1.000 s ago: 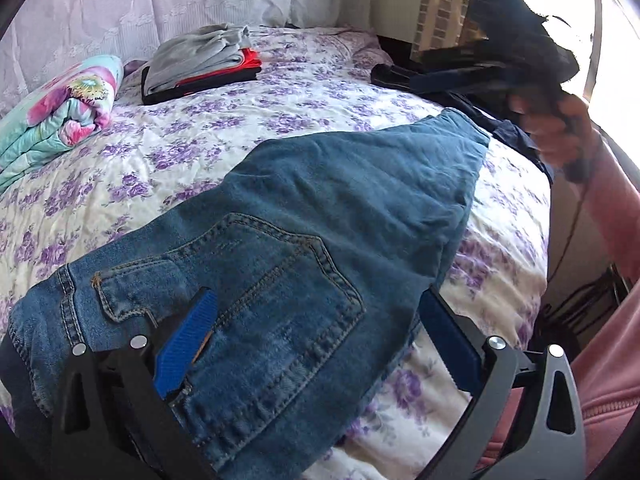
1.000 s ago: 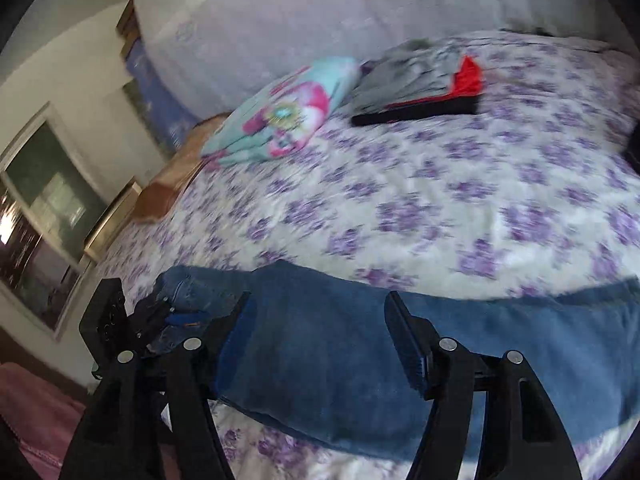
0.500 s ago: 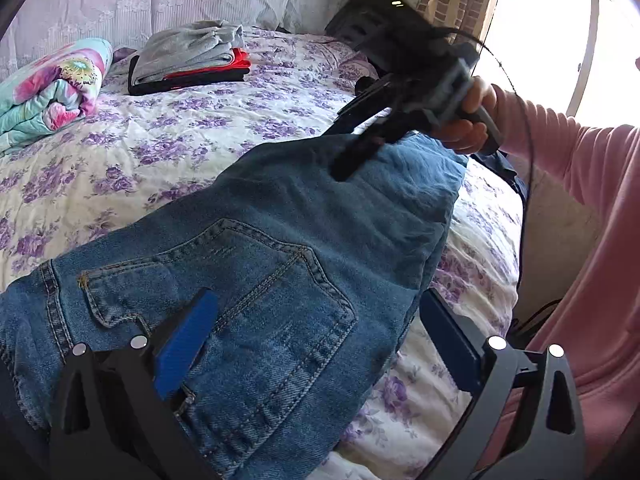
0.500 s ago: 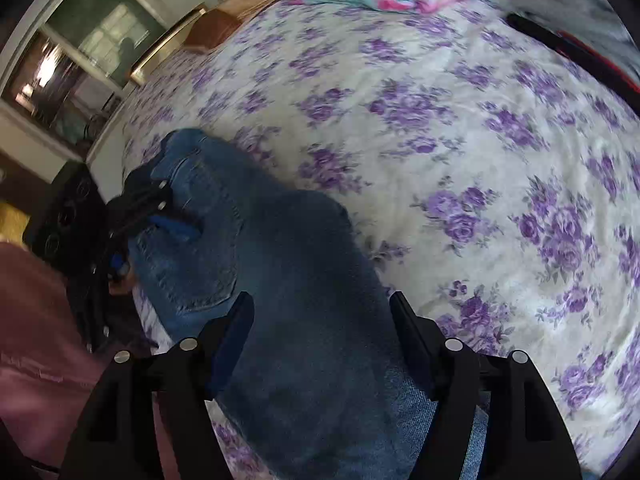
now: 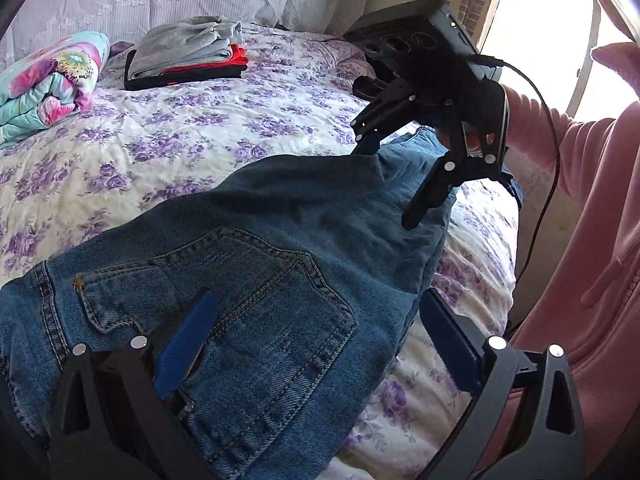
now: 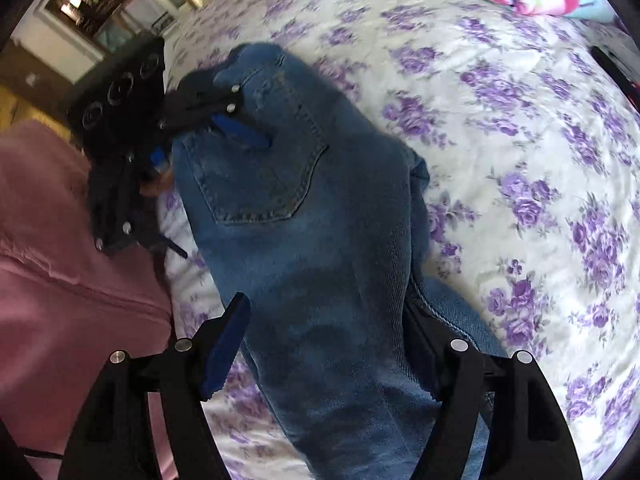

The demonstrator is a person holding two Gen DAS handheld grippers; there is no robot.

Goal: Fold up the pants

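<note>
Blue jeans [image 5: 280, 256] lie folded lengthwise on the floral bed, back pocket up, and also show in the right wrist view [image 6: 304, 232]. My left gripper [image 5: 316, 340] is open, straddling the waist end with one blue pad on the pocket. It also appears in the right wrist view [image 6: 224, 136], by the waistband. My right gripper [image 6: 324, 344] is open and straddles the leg part of the jeans. From the left wrist view [image 5: 396, 184] its fingers stand over the far leg end, the denim bunched between them.
A stack of folded clothes [image 5: 188, 52], grey on red and black, lies at the bed's far side. A rolled colourful blanket [image 5: 44, 84] is far left. The bed's edge and my pink sleeve [image 5: 580, 208] are at right.
My right gripper has come down from above onto the far leg end of the jeans and tipped downward. The left gripper has stayed at the waist.
</note>
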